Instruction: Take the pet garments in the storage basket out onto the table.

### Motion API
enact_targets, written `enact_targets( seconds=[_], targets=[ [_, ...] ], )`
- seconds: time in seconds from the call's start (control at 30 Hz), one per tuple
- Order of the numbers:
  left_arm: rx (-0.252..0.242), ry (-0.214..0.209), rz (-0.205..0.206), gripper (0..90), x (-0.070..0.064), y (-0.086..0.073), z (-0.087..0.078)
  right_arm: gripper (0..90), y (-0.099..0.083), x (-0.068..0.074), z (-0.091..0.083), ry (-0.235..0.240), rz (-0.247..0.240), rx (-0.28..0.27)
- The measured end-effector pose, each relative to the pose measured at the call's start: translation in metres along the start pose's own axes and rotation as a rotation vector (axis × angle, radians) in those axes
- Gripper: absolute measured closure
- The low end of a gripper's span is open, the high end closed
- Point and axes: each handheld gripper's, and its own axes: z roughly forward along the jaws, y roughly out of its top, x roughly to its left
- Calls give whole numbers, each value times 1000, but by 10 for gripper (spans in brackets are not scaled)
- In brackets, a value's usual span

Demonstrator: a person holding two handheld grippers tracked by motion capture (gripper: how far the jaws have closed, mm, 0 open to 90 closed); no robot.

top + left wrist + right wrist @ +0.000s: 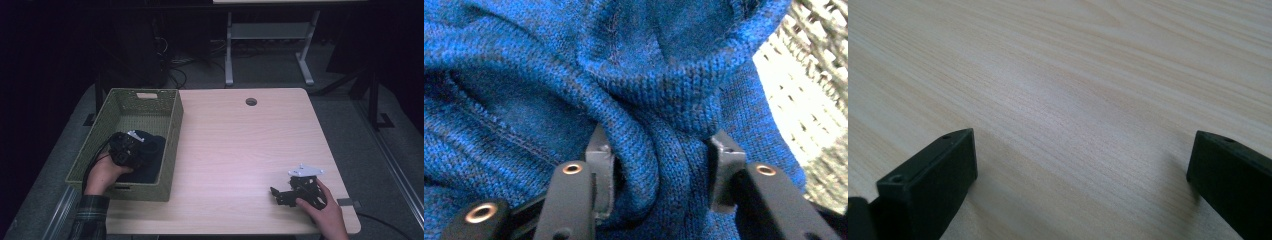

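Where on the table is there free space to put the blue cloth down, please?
The wooden table is bare from the green woven basket across to the right gripper, back to the round hole. The basket is crowded: the blue knit cloth and the left gripper, its fingers around a fold, take up its near half.

A lab or test room was shown, dimly lit. A plain light-wood table [250, 145] with a cable hole [251, 102] was set on grey flooring. Loose cables [172, 70] were seen trailing on the floor behind it, beside the white metal legs of a second desk [230, 55].
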Motion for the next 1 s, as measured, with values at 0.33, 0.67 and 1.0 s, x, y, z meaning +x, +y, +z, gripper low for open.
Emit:
enact_targets(
  seconds=[0.33, 0.67, 1.0],
  targets=[
    [-103, -74, -90, 619, 10, 2, -16, 0, 0, 0, 0, 0, 0, 0],
    [-211, -65, -95, 629, 11, 3, -36, 0, 0, 0, 0, 1, 0, 0],
    [-366, -44, -114, 633, 13, 3, -64, 0, 0, 0, 0, 1, 0, 0]
  ],
)
